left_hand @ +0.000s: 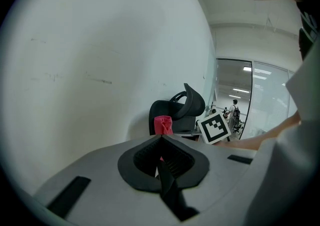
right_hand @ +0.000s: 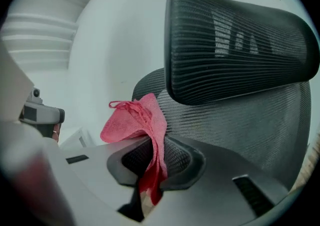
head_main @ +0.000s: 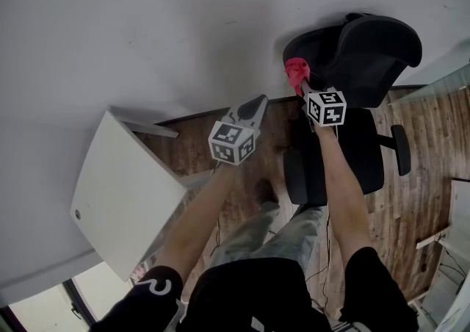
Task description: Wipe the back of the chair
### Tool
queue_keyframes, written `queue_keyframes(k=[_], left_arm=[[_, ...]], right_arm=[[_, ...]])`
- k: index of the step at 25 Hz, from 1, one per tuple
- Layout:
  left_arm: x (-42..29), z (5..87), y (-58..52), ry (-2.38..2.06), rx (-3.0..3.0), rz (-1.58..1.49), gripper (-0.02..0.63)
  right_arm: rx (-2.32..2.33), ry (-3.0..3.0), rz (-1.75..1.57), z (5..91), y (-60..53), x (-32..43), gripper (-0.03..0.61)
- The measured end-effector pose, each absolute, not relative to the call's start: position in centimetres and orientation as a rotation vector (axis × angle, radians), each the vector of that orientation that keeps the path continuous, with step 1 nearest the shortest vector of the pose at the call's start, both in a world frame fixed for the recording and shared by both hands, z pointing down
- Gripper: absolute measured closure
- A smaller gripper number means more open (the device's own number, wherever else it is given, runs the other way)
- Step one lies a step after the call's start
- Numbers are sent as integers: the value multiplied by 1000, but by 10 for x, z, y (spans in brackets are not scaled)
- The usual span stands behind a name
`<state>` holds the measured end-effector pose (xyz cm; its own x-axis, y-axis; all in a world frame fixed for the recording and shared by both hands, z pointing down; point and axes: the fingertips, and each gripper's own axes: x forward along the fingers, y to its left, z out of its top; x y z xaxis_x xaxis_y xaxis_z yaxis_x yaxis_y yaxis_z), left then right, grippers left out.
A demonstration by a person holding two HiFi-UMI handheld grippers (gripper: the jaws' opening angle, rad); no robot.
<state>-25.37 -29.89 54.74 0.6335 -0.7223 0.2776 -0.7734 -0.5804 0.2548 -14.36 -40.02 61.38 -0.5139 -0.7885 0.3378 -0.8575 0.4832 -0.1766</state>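
Nearest, on the left, the left gripper (head_main: 252,109) hangs with its jaws together on nothing. Farther right, the right gripper (head_main: 301,85) pinches a crumpled pink cloth (right_hand: 134,119). Just beyond it stands the black mesh office-chair back (right_hand: 240,120), so the right arm is better placed to wipe.

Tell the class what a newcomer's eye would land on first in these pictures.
The pink cloth stands out first, pinched in the jaws of the right gripper, close to the black mesh chair by the white wall. Next comes the left gripper, jaws together and empty, off to the chair's left.
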Motion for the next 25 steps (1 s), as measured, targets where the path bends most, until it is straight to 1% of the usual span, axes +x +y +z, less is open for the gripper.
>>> queue_keyframes(k=[10,25], left_arm=[[-224,549,-298,-1216,2466,214,589],[-137,526,-298,-1311,2414,196,589]], right_arm=[[1333,-2502,426,621,-406,-123,510],[1347,-2407,451,615,-429,-24,511]])
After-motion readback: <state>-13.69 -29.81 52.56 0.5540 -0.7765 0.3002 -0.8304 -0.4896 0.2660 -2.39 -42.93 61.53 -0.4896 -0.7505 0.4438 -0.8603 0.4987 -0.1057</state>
